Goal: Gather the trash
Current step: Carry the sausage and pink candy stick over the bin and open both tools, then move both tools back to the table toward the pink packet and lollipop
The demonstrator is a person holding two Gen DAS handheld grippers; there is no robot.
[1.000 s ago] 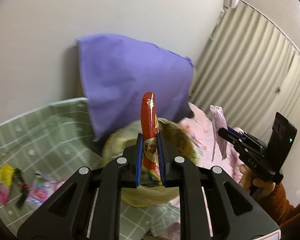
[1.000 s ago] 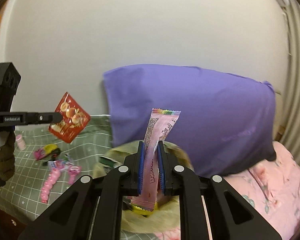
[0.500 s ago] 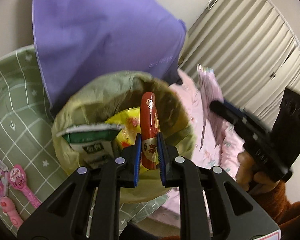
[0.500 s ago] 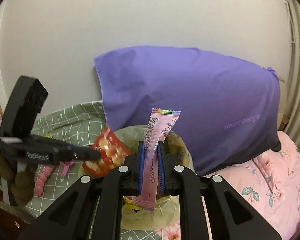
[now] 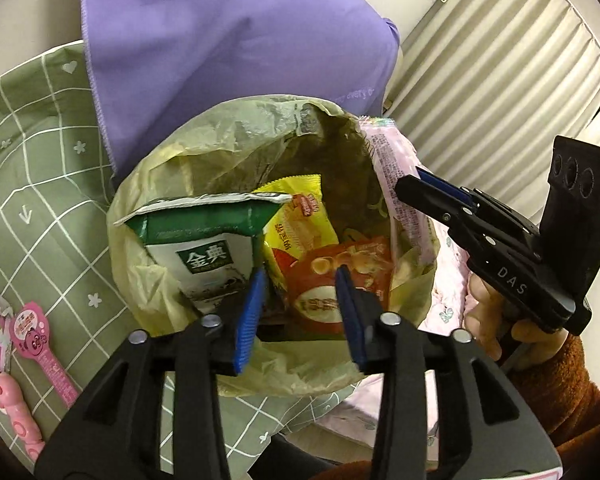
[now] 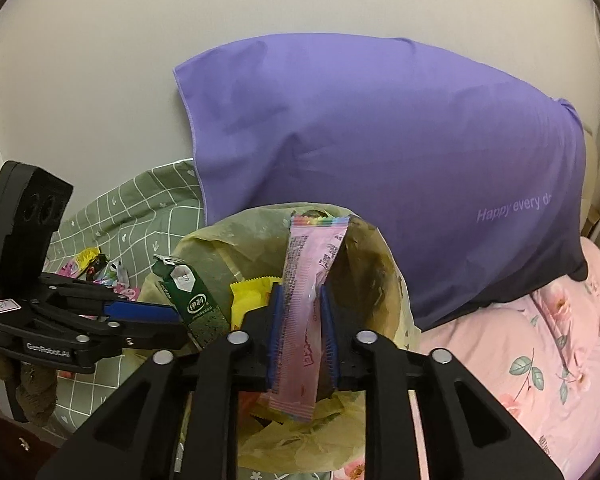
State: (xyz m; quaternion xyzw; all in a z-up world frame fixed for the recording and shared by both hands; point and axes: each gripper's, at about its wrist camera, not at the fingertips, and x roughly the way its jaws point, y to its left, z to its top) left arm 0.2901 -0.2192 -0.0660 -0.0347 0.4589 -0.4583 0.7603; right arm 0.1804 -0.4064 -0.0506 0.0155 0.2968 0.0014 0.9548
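Left wrist view: my left hand-held gripper (image 5: 300, 276) hangs right over the mouth of the yellow-green trash bag (image 5: 220, 148), which sits on the bed (image 5: 40, 160). Its jaws have just been opening and now stand apart with nothing between the pads. The red snack wrapper (image 5: 340, 276) lies loose inside the bag, beside a green milk carton (image 5: 208, 248) and a yellow packet (image 5: 296, 216). I judge that drop done.

Right wrist view: my right hand-held gripper (image 6: 302, 332) is also poised above the bag so its load falls in, not on the bedding. Its jaws have just been opening too; the pink stick wrapper (image 6: 312, 280) stands upright between the pads, which no longer seem to press it.

More litter (image 5: 24, 340) lies on the green checked sheet, well left of the bag, likely next.
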